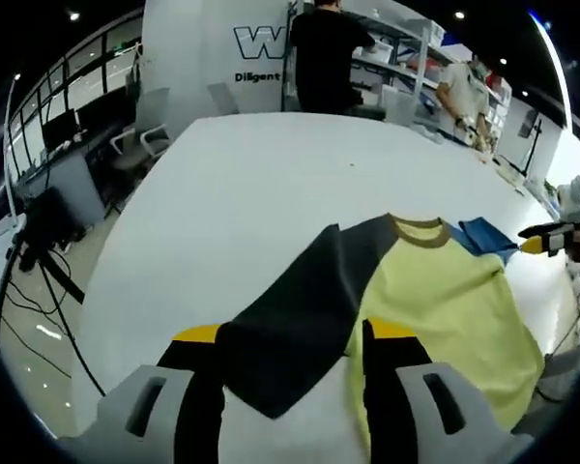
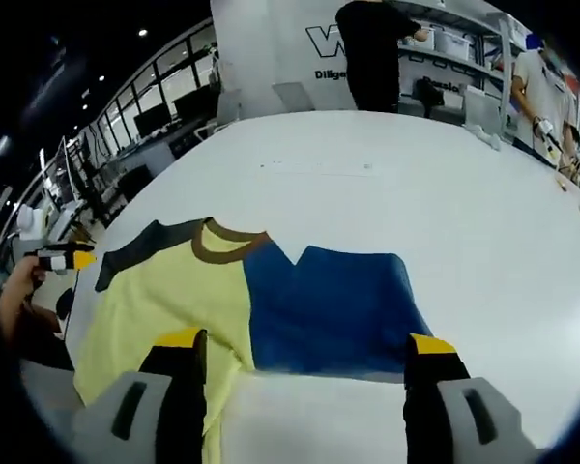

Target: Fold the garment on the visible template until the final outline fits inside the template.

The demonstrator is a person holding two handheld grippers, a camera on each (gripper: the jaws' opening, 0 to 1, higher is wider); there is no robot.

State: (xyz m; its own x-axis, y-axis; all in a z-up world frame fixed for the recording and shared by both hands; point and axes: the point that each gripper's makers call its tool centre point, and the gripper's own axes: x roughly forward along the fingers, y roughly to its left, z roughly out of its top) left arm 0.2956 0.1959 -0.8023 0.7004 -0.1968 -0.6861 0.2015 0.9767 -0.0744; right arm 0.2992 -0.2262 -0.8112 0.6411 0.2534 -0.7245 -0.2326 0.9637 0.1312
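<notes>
A broad white table (image 1: 271,184) runs back to a white wall panel with dark lettering (image 1: 256,43). Shelving with boxes (image 2: 464,43) stands behind it, where a person in black (image 1: 324,53) faces the shelves and another in a pale top (image 1: 464,92) stands to the side. Grey office chairs (image 1: 145,135) and desks with monitors (image 2: 164,116) line glazed partitions; small ceiling spotlights (image 1: 73,15) glow overhead; the pale floor (image 1: 39,338) carries a tripod and cables

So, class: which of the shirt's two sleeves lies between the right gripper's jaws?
The blue sleeve, spread flat between the right gripper's open jaws; the dark grey sleeve lies opposite.
</notes>
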